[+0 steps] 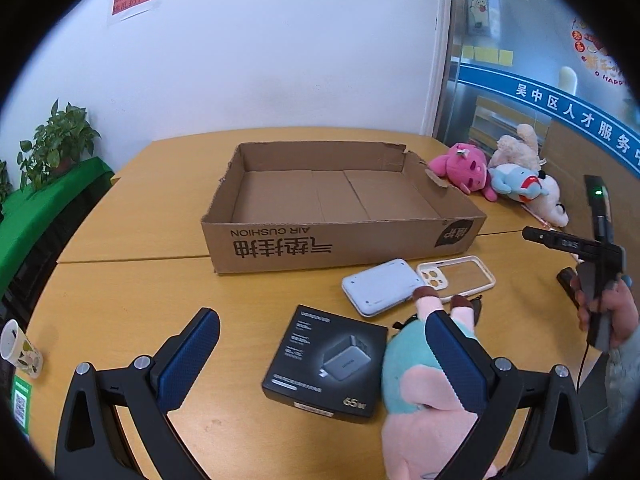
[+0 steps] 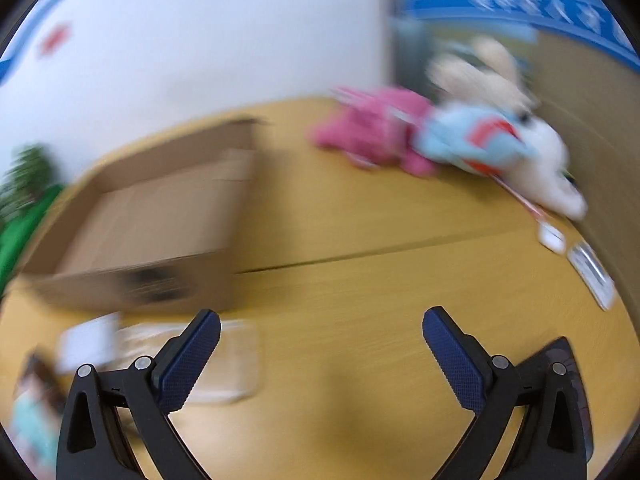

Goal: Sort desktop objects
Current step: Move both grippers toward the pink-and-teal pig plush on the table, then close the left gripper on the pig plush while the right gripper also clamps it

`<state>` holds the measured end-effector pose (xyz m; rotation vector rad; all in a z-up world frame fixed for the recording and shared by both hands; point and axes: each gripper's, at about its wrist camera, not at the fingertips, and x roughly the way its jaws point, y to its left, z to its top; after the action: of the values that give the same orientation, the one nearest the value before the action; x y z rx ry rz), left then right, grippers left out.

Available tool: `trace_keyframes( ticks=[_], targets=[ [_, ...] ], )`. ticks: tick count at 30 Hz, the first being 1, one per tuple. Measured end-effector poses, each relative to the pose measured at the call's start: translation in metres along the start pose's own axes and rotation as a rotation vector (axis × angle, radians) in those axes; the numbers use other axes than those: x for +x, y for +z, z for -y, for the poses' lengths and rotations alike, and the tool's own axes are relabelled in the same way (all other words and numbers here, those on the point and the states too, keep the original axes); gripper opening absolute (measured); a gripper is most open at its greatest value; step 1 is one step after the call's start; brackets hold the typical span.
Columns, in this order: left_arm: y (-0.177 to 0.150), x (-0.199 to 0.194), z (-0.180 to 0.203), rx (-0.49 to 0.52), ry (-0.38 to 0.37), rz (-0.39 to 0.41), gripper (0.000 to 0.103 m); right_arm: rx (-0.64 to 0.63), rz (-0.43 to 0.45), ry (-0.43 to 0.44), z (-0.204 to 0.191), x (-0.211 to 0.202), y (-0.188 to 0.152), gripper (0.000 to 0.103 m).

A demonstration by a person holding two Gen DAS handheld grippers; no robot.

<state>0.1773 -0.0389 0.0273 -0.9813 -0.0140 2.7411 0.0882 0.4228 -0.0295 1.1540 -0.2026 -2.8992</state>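
Cardboard box (image 1: pixel 340 216), open-topped and with nothing inside it, sits at the centre of the yellow bench (image 1: pixel 132 300) in the left wrist view, printed "AIR CUSHION" on its near wall. Left tongs (image 1: pixel 320 336) are spread wide and grip nothing; the right finger lies over a plush doll (image 1: pixel 416 400) with a teal head and pink body at about 5 o'clock, though whether it touches the doll I cannot tell. Between the fingers lies a black charger box (image 1: pixel 326 364) marked "65W". Beyond it, toward 1 o'clock, a white flat device (image 1: pixel 380 286) lies beside a clear phone case (image 1: pixel 456 276), both just in front of the box. At 2 o'clock, near the bench's far corner, a pink plush (image 1: pixel 464 170), a blue plush (image 1: pixel 516 184) and a cream plush (image 1: pixel 520 148) are heaped together. At 3 o'clock a person's hand (image 1: pixel 612 312) holds the other gripper's handle. A paper cup (image 1: pixel 18 348) stands at 9 o'clock, and a potted plant (image 1: pixel 56 140) at 10 o'clock.

The right wrist view is heavily blurred. Right tongs (image 2: pixel 320 336) are wide apart and hold nothing, over bare bench. The box shows at 10 o'clock, the plush heap at 1 o'clock, and small white items (image 2: pixel 576 260), too blurred to identify, at 3 o'clock.
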Motion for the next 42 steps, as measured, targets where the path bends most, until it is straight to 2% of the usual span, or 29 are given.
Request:
trace_keyframes(
  ticks=[1,4,6,10,13,16,17,23,26,28,29,33,34,38,42],
  targets=[
    [-0.001,-0.001,0.000,-0.008,-0.004,-0.001,0.103,-0.031,0.016,0.054,-0.018,-0.015,-0.003,0.103],
    [-0.004,-0.006,0.005,-0.032,-0.013,-0.001,0.103,-0.136,0.065,0.118,-0.063,-0.047,-0.016,0.103],
    [-0.007,-0.011,0.010,-0.035,-0.017,0.007,0.103,-0.170,0.054,0.161,-0.087,-0.054,-0.030,0.103],
    [-0.017,-0.012,0.021,-0.022,-0.056,-0.017,0.103,-0.144,-0.087,0.282,-0.110,-0.036,-0.059,0.103],
    [-0.029,-0.006,0.025,-0.008,-0.098,-0.064,0.103,-0.127,-0.169,0.333,-0.129,-0.022,-0.082,0.103],
    [-0.045,-0.001,0.027,-0.006,-0.104,-0.109,0.103,-0.107,-0.216,0.399,-0.136,-0.017,-0.104,0.103],
    [-0.051,0.001,0.027,-0.007,-0.107,-0.123,0.103,-0.068,-0.224,0.453,-0.135,-0.015,-0.107,0.103],
    [-0.078,0.019,0.028,-0.025,-0.192,-0.216,0.102,0.011,-0.284,0.594,-0.142,-0.005,-0.109,0.102],
    [-0.084,0.023,0.028,-0.051,-0.270,-0.230,0.098,-0.009,-0.301,0.611,-0.154,-0.004,-0.110,0.102],
    [-0.084,0.027,0.030,-0.055,-0.293,-0.248,0.090,-0.032,-0.331,0.617,-0.165,0.002,-0.114,0.102],
    [-0.085,0.029,0.030,-0.062,-0.302,-0.256,0.088,-0.027,-0.347,0.632,-0.169,0.007,-0.115,0.102],
    [-0.086,0.034,0.030,-0.086,-0.369,-0.278,0.073,-0.014,-0.361,0.651,-0.173,0.013,-0.115,0.102],
    [-0.086,0.034,0.031,-0.086,-0.378,-0.280,0.071,-0.016,-0.361,0.655,-0.175,0.015,-0.115,0.102],
    [-0.082,0.033,0.039,-0.064,-0.357,-0.273,0.065,-0.061,-0.355,0.659,-0.187,0.012,-0.114,0.098],
    [-0.076,0.032,0.041,-0.062,-0.354,-0.277,0.059,-0.055,-0.342,0.670,-0.189,0.009,-0.110,0.089]
  ],
)
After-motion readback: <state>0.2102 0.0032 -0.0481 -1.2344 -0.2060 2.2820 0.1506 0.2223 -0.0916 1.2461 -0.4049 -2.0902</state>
